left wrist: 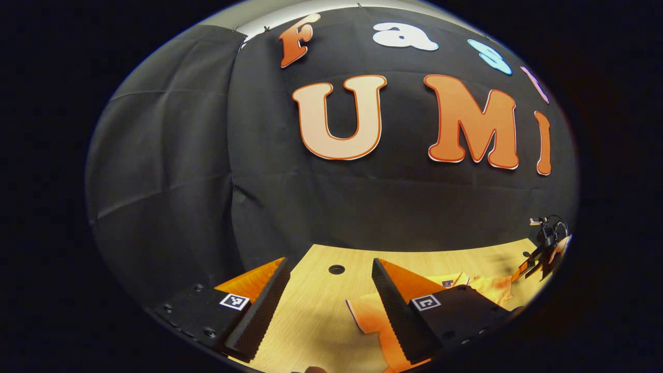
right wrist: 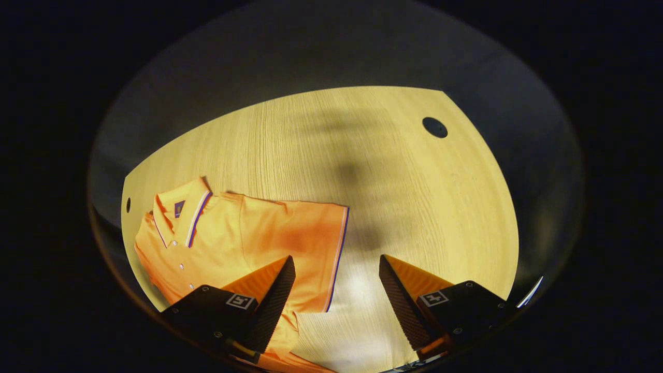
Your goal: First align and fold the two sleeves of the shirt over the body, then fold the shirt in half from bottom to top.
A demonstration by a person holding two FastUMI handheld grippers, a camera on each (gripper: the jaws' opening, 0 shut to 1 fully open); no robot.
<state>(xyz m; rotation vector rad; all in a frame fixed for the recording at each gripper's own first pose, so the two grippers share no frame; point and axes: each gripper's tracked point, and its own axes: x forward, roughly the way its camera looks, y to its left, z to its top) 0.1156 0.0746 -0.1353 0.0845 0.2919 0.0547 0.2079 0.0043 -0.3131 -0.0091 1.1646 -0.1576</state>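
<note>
1. I think I am at the very start: the sleeve fold has not begun. The orange polo shirt [right wrist: 243, 238] lies flat on the wooden worktop [right wrist: 393, 171], collar [right wrist: 178, 215] far from my right fingers and buttons facing up.
2. My right gripper [right wrist: 336, 290] hangs above the worktop with its fingers spread wide. They hold nothing. One sleeve [right wrist: 316, 248] sticks out just ahead of them, its striped edge between the two fingers.
3. My left gripper [left wrist: 331, 305] is spread wide too, and holds nothing. Part of the shirt lies under and beside its right finger [left wrist: 399, 311].
4. Next, I think each gripper should go down and pinch a sleeve edge, then carry it over the body.
5. There is lots of bare worktop beyond my right fingers. A round hole [right wrist: 434, 127] sits well away. The worktop's far edge meets the black cloth wall [left wrist: 171, 171] ahead of my left fingers.
</note>
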